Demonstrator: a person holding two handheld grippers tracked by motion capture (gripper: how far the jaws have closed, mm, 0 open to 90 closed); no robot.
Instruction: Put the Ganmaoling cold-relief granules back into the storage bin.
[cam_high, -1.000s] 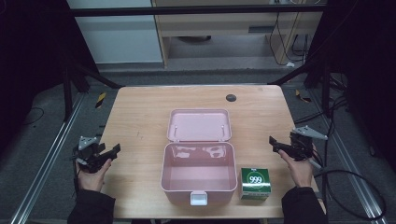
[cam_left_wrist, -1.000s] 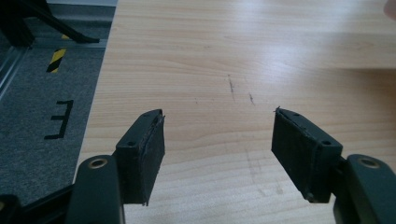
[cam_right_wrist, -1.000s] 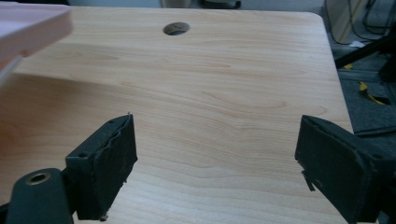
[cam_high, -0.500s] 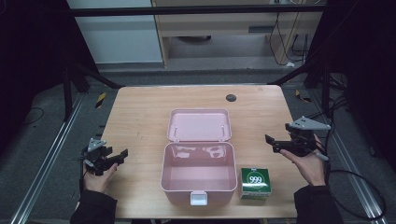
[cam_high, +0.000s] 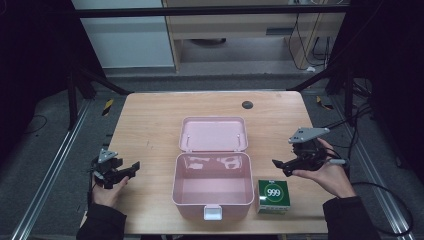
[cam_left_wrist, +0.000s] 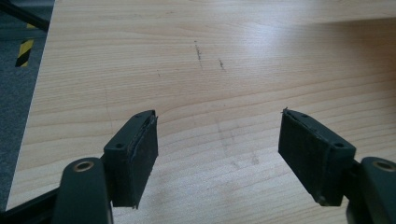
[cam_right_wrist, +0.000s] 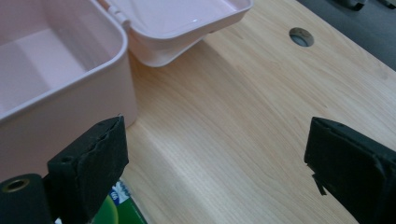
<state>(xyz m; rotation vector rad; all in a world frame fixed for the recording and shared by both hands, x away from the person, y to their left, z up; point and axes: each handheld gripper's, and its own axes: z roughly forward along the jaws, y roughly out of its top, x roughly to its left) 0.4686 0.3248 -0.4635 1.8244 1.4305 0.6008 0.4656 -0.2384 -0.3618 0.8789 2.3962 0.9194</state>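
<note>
Wooden table (cam_high: 150, 125) first, then the pink box (cam_high: 212, 187) sitting open at its middle, lid flat behind. Green carton (cam_high: 273, 196) just beside its right wall. Right gripper (cam_high: 286, 163) hovers, jaws spread wide, empty; left gripper (cam_high: 129, 169) likewise. Best bet: drop squarely over the carton.

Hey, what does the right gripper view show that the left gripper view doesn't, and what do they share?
Right gripper view alone: the open pink box with its lid laid back, a corner of the green carton at the bottom edge, and the round grommet hole in the table.
Left gripper view alone: dark scuff marks on the wood and the table's left edge, with grey floor and a yellow-black stripe beyond.
Both: the wooden table and two black jaws spread apart, holding nothing.
</note>
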